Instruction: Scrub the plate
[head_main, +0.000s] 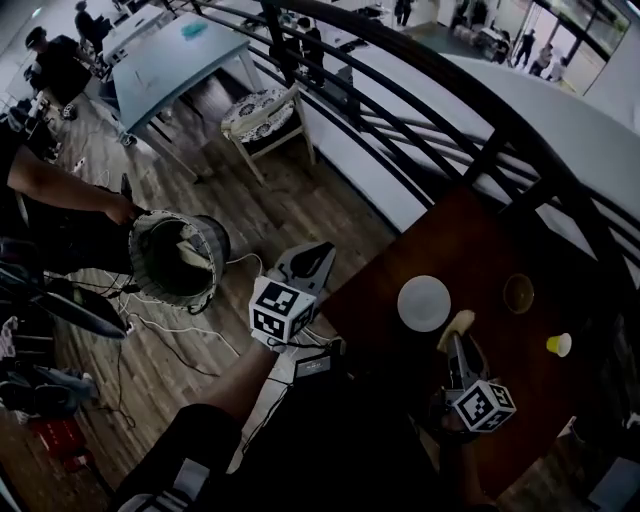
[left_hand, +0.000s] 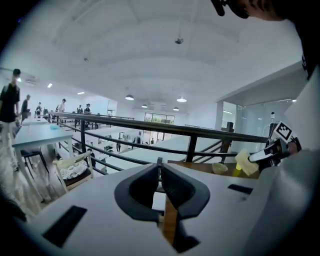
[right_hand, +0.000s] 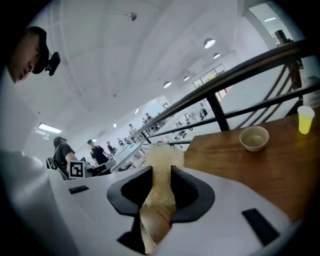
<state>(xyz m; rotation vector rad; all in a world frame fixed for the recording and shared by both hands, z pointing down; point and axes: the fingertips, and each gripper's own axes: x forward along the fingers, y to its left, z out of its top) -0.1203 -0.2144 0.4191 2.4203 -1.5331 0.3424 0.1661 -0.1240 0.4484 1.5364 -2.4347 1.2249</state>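
Observation:
A white plate (head_main: 423, 303) lies near the left edge of the dark wooden table (head_main: 480, 240). Just right of and below the plate, my right gripper (head_main: 455, 342) is shut on a yellow sponge (head_main: 458, 325). In the right gripper view the sponge (right_hand: 161, 172) stands up between the jaws of that gripper (right_hand: 162, 167) and the plate is hidden. My left gripper (head_main: 318, 252) hangs off the table's left side over the floor. Its jaws (left_hand: 160, 162) are shut with nothing between them. From there the sponge (left_hand: 245, 162) shows far right.
A tan bowl (head_main: 518, 293) and a small yellow cup (head_main: 559, 344) stand right of the plate. A black railing (head_main: 450, 130) runs behind the table. At the left a person's hand holds a round bin (head_main: 178, 255). A chair (head_main: 265, 115) stands beyond.

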